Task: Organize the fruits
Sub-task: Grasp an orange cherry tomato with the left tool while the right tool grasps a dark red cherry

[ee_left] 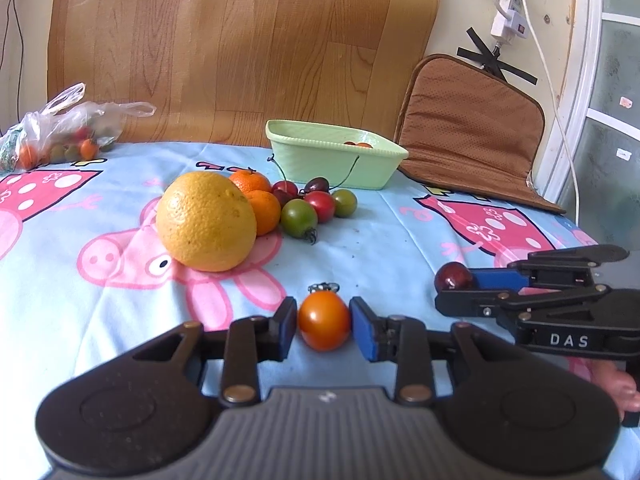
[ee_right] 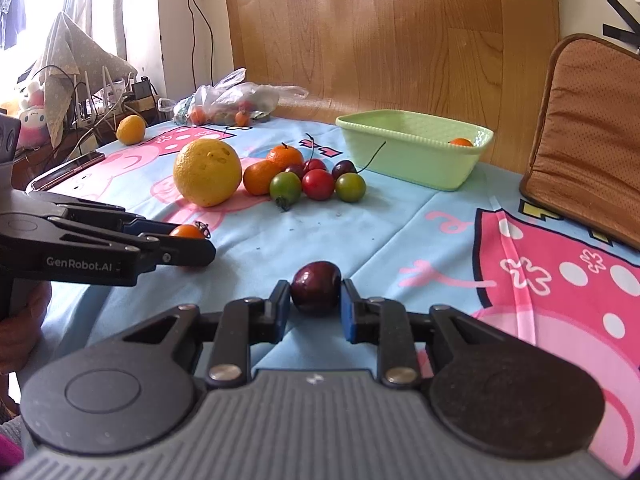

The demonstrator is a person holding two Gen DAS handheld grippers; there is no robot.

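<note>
My left gripper (ee_left: pixel 324 322) is shut on an orange cherry tomato (ee_left: pixel 324 320), low over the cloth; it also shows in the right wrist view (ee_right: pixel 188 232). My right gripper (ee_right: pixel 316 296) is shut on a dark red cherry (ee_right: pixel 316 286), seen from the left wrist too (ee_left: pixel 453 276). A pile of fruit lies ahead: a big yellow orange (ee_left: pixel 206 222), two tangerines (ee_left: pixel 262 206), green and red tomatoes (ee_left: pixel 299 218) and cherries (ee_left: pixel 317 185). Behind it stands a light green basket (ee_left: pixel 336 160) with a little fruit inside (ee_right: pixel 461 142).
A plastic bag of small fruit (ee_left: pixel 64 136) lies at the back left. A brown cushion (ee_left: pixel 472 132) leans at the back right. A wooden board (ee_left: pixel 240 40) stands behind the table. A small orange (ee_right: pixel 131 129) and a phone (ee_right: pixel 68 174) lie far left.
</note>
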